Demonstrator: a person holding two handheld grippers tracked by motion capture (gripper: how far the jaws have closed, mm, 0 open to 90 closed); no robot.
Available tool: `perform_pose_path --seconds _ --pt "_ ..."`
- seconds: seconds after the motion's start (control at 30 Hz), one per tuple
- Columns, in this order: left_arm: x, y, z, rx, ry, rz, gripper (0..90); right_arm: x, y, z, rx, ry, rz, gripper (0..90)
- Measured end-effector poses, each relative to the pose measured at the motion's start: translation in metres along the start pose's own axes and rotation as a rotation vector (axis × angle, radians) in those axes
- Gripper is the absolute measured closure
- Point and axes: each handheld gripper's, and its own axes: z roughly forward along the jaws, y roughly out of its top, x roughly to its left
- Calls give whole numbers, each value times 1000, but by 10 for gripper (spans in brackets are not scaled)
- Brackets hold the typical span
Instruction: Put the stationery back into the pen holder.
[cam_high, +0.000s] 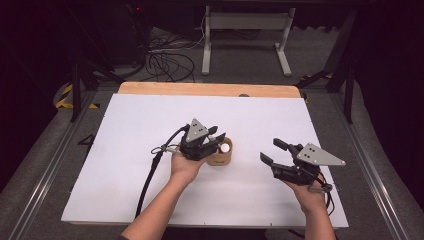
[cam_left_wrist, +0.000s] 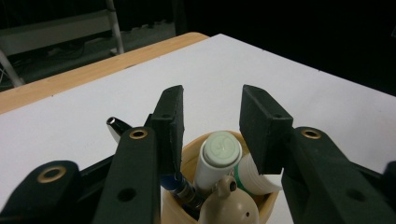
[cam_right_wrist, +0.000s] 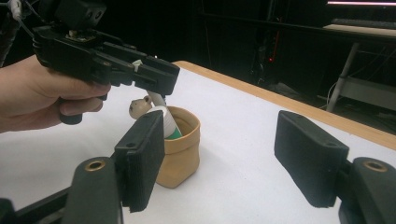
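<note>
- Just below the left gripper (cam_left_wrist: 210, 116), whose jaws are seen apart and clamped on nothing, one tan holder (cam_left_wrist: 189, 156) is found.
- Inside it, one white tube (cam_left_wrist: 219, 156) and one blue pen (cam_left_wrist: 180, 184) are counted.
- Well aside, the right gripper (cam_high: 275, 151) is held apart, empty.

the left claw (cam_high: 214, 136) sits in the left hand (cam_high: 185, 167), forearm coming in from 6 o'clock, jaws pointing toward 3 o'clock and parted, pads pressing on nothing. the right claw (cam_high: 274, 151), in the right hand (cam_high: 311, 196), points toward 10 o'clock with its jaws spread wide and empty.
</note>
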Motion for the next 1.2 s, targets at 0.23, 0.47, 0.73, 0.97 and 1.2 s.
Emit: perform_pose_path --seconds 0.23,0.47,0.73,0.97,1.2 --pt "3 3 -4 -34 -15 -4 544 0 -1 0 3 -1 2 342" --pt "4 9 -12 -83 -37 -12 451 -1 -1 0 3 -5 4 342" --pt "5 17 -26 -116 -58 -10 395 -2 -2 0 4 -9 3 342" --pt "15 21 -41 -137 -44 -12 355 -3 -3 0 -1 -18 5 341" --pt "24 18 -59 -135 -30 2 313 -4 -5 0 1 -21 2 337"
